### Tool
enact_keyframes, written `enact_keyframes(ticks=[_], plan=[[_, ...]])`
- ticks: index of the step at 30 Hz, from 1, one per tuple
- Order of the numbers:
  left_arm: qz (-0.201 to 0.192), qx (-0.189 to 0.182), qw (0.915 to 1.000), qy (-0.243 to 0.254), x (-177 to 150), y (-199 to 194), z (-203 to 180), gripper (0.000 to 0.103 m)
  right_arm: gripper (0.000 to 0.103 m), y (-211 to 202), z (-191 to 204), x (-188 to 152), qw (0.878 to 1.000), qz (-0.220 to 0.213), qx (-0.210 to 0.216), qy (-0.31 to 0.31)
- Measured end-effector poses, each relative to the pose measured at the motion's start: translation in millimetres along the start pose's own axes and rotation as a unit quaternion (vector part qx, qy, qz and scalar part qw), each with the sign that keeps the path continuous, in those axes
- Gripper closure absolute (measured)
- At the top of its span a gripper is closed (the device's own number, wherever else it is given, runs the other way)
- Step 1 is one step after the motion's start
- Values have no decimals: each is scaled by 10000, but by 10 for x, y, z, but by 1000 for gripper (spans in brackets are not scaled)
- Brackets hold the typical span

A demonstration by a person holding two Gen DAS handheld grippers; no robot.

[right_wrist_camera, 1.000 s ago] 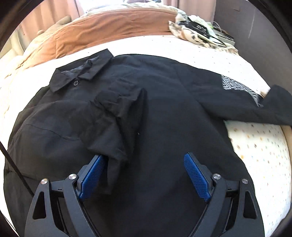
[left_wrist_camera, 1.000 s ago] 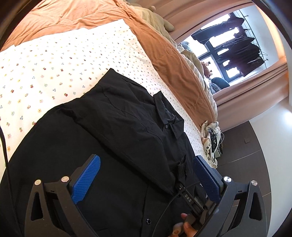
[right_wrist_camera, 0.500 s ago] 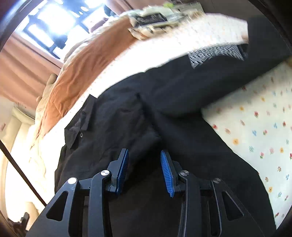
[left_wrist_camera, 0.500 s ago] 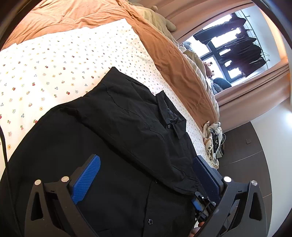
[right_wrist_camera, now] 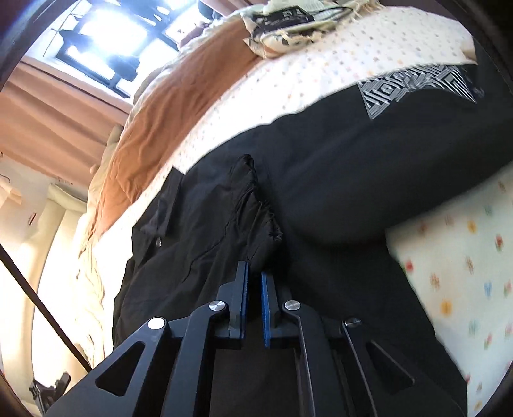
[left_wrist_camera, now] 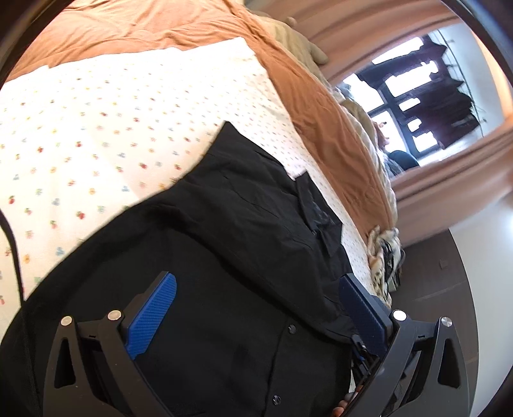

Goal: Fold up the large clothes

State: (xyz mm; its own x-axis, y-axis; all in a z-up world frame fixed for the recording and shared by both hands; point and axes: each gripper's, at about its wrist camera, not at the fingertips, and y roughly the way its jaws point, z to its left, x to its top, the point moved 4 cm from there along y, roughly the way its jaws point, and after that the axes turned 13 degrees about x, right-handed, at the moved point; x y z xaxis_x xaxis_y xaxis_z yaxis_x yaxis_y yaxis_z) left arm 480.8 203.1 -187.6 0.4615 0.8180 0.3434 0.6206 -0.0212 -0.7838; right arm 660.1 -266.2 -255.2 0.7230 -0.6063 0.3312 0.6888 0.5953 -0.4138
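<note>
A black button-up shirt (left_wrist_camera: 240,208) lies spread on the bed, collar (left_wrist_camera: 315,208) toward the far side. My left gripper (left_wrist_camera: 256,282) hovers open just over the shirt's front, its blue pads wide apart and nothing between them. In the right wrist view the shirt (right_wrist_camera: 336,176) has one sleeve folded across the chest, its bunched cuff (right_wrist_camera: 253,205) standing up. My right gripper (right_wrist_camera: 254,271) has its jaws closing, the pads nearly together and pinching that bunched cuff. The other sleeve, with a grey geometric print (right_wrist_camera: 416,86), stretches away to the right.
A white sheet with small flowers (left_wrist_camera: 112,128) covers the bed, with an orange blanket (left_wrist_camera: 304,89) beyond it. A crumpled pile of patterned cloth (right_wrist_camera: 288,29) lies at the bed's edge. Dark floor (left_wrist_camera: 449,288) and a curtained window are on the right.
The right gripper went from wide open to nearly shut on the folded sleeve's cuff, rolling and dropping closer to the shirt. The left gripper stayed open and hardly moved.
</note>
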Motion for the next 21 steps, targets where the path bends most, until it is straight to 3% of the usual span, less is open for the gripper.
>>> enact_keyframes(ticks=[5, 9, 10, 13, 15, 17, 21], plan=[[-264, 197, 9989, -320, 57, -69, 146, 0, 100, -97, 151, -81, 9971, -272, 685, -206], [-345, 237, 9984, -378, 71, -84, 165, 0, 101, -431, 228, -121, 9866, -637, 1424, -480], [-349, 254, 9984, -373, 68, -79, 164, 0, 101, -485, 208, -142, 9864, -677, 1409, -512], [-312, 305, 9985, -325, 55, -42, 148, 0, 101, -350, -135, -239, 9992, -311, 165, -208], [-298, 325, 9986, -289, 51, -25, 138, 0, 101, -178, -483, -360, 9989, 136, -335, 284], [-322, 362, 9984, -281, 58, -24, 139, 0, 100, -153, -602, -394, 9982, 244, -161, 515], [-433, 473, 9971, -411, 95, -64, 217, 0, 93, -291, -529, -408, 9989, 298, -201, 284]])
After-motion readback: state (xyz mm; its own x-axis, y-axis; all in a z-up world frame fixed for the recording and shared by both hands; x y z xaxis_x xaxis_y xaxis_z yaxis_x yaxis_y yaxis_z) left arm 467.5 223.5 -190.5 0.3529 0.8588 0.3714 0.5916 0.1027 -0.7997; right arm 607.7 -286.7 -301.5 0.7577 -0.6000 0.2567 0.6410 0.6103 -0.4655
